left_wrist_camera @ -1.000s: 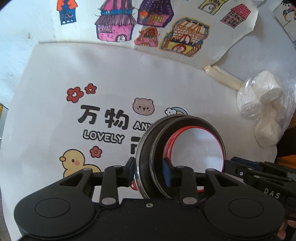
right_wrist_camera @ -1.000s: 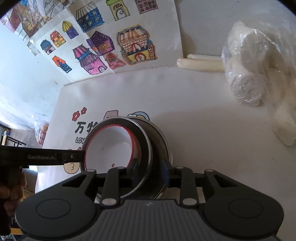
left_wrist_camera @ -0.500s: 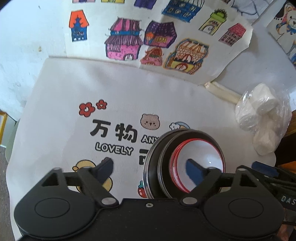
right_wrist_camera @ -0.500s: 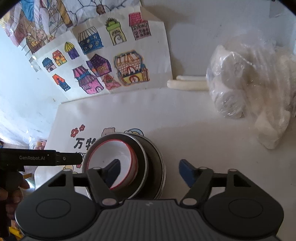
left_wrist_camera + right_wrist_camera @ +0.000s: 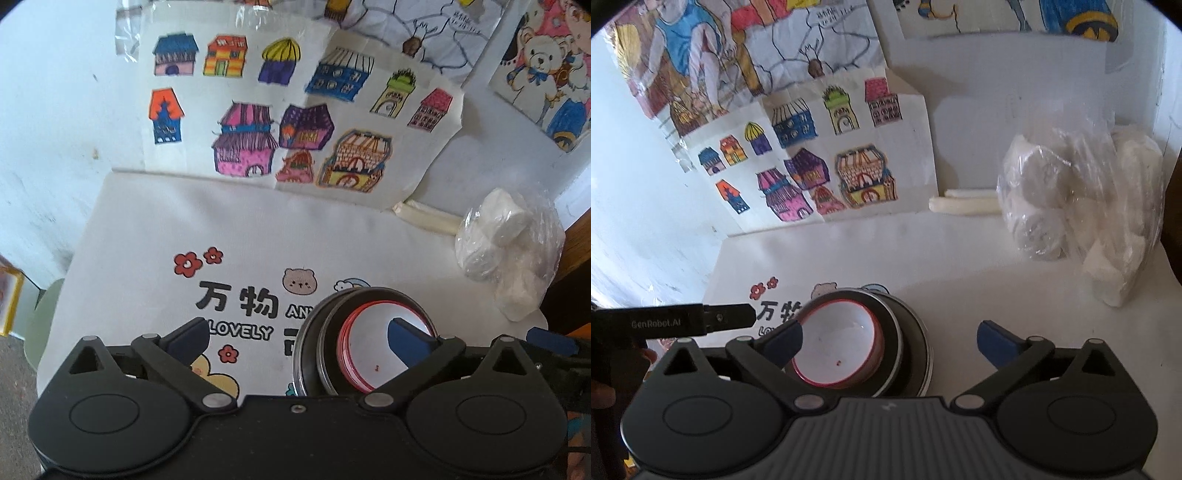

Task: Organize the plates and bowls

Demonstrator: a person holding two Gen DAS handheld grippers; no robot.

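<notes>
A white bowl with a red rim [image 5: 369,354] sits nested in a stack of dark, metal-edged bowls [image 5: 308,354] on the printed cloth. My left gripper [image 5: 297,332] hovers above the stack's left side, its jaws opening wide; the rim lies between the fingers, but the pads do not touch it. In the right wrist view the white bowl [image 5: 842,343] and the dark bowls [image 5: 912,343] lie below my right gripper [image 5: 889,336], whose jaws are also opening, apart from the right rim. The left gripper's black body [image 5: 665,323] shows at the left.
The white cloth with cartoon prints [image 5: 147,240] covers the table. A plastic bag of white rolls [image 5: 1071,199] lies at the back right, with two pale sticks [image 5: 964,201] beside it. Coloured house drawings [image 5: 295,110] hang on the wall behind.
Both grippers went from shut on opposite rims of the bowl stack to wide open. Both have lifted and drawn back, and the stack looks smaller and lower in each view.
</notes>
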